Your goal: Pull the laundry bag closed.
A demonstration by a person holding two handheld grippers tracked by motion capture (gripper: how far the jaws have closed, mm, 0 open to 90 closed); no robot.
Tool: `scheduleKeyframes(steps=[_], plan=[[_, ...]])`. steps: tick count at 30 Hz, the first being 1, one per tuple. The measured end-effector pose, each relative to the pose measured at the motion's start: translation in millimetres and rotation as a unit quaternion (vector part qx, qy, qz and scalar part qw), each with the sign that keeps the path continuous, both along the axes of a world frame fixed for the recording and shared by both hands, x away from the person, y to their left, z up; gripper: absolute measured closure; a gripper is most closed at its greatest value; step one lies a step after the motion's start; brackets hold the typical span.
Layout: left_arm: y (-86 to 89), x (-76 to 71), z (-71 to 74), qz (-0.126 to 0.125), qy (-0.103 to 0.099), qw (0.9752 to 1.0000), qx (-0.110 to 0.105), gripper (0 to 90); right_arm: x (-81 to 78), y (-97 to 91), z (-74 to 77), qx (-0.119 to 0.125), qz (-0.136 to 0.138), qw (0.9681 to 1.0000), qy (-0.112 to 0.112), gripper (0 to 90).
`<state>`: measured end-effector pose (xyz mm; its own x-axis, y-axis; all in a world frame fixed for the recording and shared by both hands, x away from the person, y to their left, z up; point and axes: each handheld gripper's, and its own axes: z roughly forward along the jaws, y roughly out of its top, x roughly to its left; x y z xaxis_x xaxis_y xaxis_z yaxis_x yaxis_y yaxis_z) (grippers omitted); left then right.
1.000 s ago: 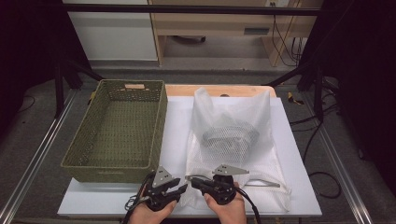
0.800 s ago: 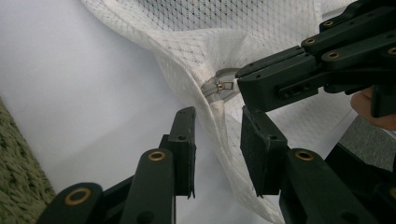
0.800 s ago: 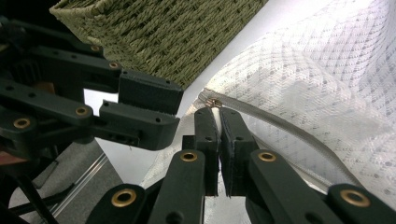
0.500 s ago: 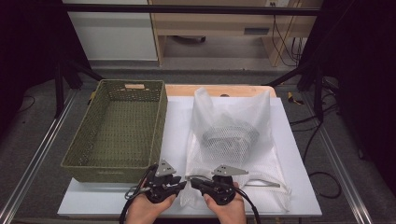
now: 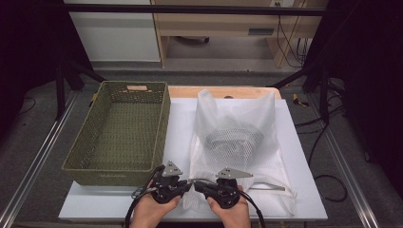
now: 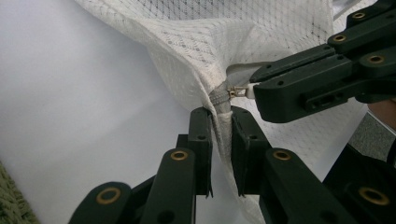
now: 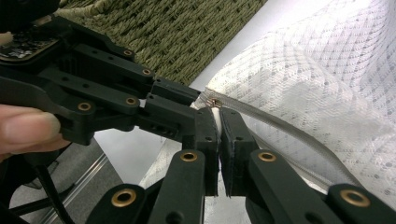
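Both grippers pinch the zipper end of a white mesh laundry bag (image 5: 240, 152) at the table's near edge.

Left gripper (image 6: 221, 133) has just been closing its jaws, and they now clamp the grey zipper tape (image 6: 223, 105) at the bag's corner; right gripper (image 7: 218, 122), jaws nearly together, nips the small metal zipper pull (image 7: 214, 101) just beside it. The bag lies flat on the white table (image 5: 178, 123) with a dark bundle (image 5: 235, 137) inside, right of an olive woven basket (image 5: 121, 130).

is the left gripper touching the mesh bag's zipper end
Touching: in the left gripper view, the left gripper has been closing, and its jaws pinch the zipper end of the mesh bag.
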<state>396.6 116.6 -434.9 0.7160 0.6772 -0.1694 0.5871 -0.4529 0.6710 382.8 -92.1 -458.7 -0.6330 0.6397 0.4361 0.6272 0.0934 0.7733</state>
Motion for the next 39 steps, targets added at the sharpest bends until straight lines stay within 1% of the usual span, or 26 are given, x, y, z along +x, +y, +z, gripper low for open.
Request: scheduleKeyframes(steps=[2, 4, 8, 10, 11, 14, 16, 18, 19, 22, 23, 26, 28, 29, 30, 31, 33, 35, 39], plan=[[0.4, -0.2, -0.5, 0.006, -0.006, 0.9999, -0.007, 83.4, 0.1, 0.0, -0.3, 0.000, 0.000, 1.0000, 0.000, 87.0], [-0.3, -0.9, -0.9, 0.005, -0.016, 0.9998, -0.004, 87.4, 0.4, 0.1, -0.6, -0.001, 0.000, 1.0000, 0.000, 87.0], [-2.4, -3.6, -1.7, 0.008, -0.030, 0.9995, -0.001, 88.5, 1.4, -0.7, -1.7, 0.001, -0.003, 1.0000, 0.002, 87.0], [-2.9, -5.1, -0.5, 0.010, -0.034, 0.9994, -0.002, 88.7, 1.8, -1.2, -2.1, 0.002, -0.005, 1.0000, 0.002, 87.0], [-3.0, -6.6, 0.8, 0.013, -0.039, 0.9991, -0.004, 88.8, 1.9, -1.5, -2.2, 0.003, -0.007, 1.0000, 0.002, 87.0], [-3.5, -9.9, 2.9, 0.017, -0.047, 0.9987, -0.005, 89.0, 3.1, -1.6, -2.5, 0.002, -0.009, 1.0000, 0.002, 87.0], [-2.5, -11.9, 3.2, 0.020, -0.049, 0.9985, -0.010, 89.0, 3.7, -1.6, -2.5, 0.003, -0.008, 1.0000, 0.003, 87.0], [-1.3, -13.8, 3.6, 0.024, -0.049, 0.9984, -0.017, 89.1, 3.2, -1.5, -2.5, -0.003, -0.007, 1.0000, 0.000, 87.0], [-1.1, -14.5, 3.6, 0.023, -0.050, 0.9984, -0.016, 89.1, 3.6, -1.8, -3.3, -0.007, -0.007, 1.0000, 0.001, 87.0], [-0.5, -15.9, 2.9, 0.027, -0.052, 0.9981, -0.021, 89.1, 4.9, -2.1, -4.3, -0.006, -0.006, 1.0000, 0.003, 87.0], [0.7, -16.7, 3.4, 0.029, -0.054, 0.9978, -0.023, 89.1, 5.4, -2.4, -4.4, -0.019, -0.007, 0.9998, -0.001, 87.0], [2.5, -18.8, 5.4, 0.032, -0.059, 0.9974, -0.028, 89.1, 7.6, -5.3, -6.2, -0.029, -0.013, 0.9995, 0.001, 87.0], [4.2, -19.4, 4.0, 0.035, -0.062, 0.9969, -0.032, 89.0, 10.8, -10.5, -6.5, -0.027, -0.013, 0.9995, 0.002, 87.0], [5.7, -18.9, 2.4, 0.037, -0.064, 0.9966, -0.035, 88.9, 11.0, -11.9, -5.7, -0.029, -0.014, 0.9995, -0.001, 87.0], [7.4, -17.9, 0.7, 0.039, -0.061, 0.9966, -0.040, 88.8, 11.0, -13.1, -4.6, -0.030, -0.014, 0.9995, -0.003, 87.0], [9.4, -16.7, -1.8, 0.044, -0.058, 0.9961, -0.050, 88.8, 11.3, -13.8, -3.8, -0.031, -0.012, 0.9994, -0.005, 86.9], [12.0, -15.9, -5.2, 0.048, -0.055, 0.9956, -0.059, 88.7, 10.7, -14.5, -2.5, -0.032, -0.011, 0.9994, -0.009, 86.8], [12.3, -16.5, -7.5, 0.051, -0.054, 0.9953, -0.063, 88.7, 10.9, -15.4, -2.4, -0.031, -0.005, 0.9995, -0.007, 86.7], [10.7, -18.2, -9.2, 0.053, -0.058, 0.9950, -0.062, 88.7, 12.7, -17.6, -3.6, -0.029, 0.000, 0.9996, -0.005, 86.7]])
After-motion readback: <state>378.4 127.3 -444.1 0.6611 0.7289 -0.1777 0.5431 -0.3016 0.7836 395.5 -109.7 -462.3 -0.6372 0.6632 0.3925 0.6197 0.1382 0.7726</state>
